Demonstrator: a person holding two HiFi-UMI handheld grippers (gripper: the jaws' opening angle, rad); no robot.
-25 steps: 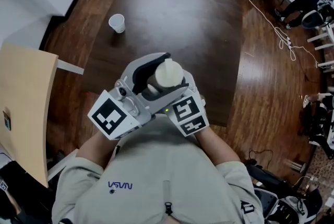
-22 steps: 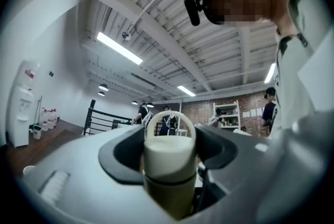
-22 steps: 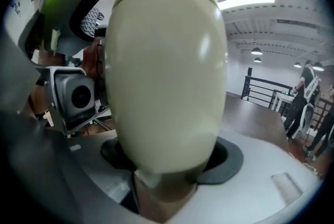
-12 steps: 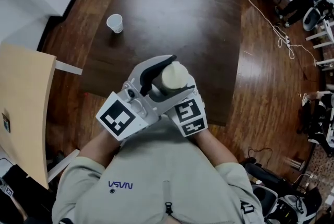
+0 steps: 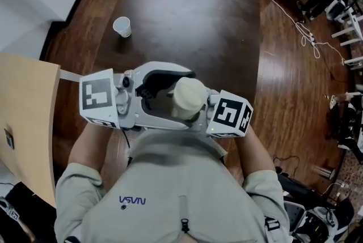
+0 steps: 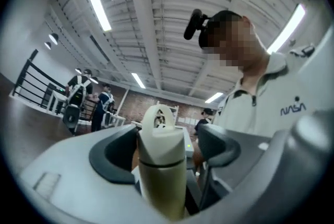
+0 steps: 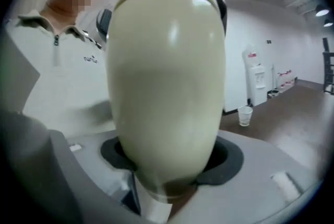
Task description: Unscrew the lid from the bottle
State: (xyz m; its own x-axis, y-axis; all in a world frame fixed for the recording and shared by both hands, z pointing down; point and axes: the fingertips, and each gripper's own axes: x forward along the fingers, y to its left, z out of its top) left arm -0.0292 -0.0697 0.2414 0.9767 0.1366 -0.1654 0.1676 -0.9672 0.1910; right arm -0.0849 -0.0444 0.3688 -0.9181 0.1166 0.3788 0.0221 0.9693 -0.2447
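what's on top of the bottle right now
A cream lid with a loop handle sits on the bottle. It covers the mouth, so the opening and any contents cannot be seen.

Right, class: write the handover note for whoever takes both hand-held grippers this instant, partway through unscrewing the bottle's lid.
Left hand-held gripper: open. Its jaws have just widened, and the lid stands between them unpressed.
Right hand-held gripper: shut on the bottle, held up in front of the person's chest.
Done: the bottle is gripped. The lid still sits on it, and I cannot tell whether it has been loosened.
Left to do: probably close the left on the lid again and twist until it comes off.
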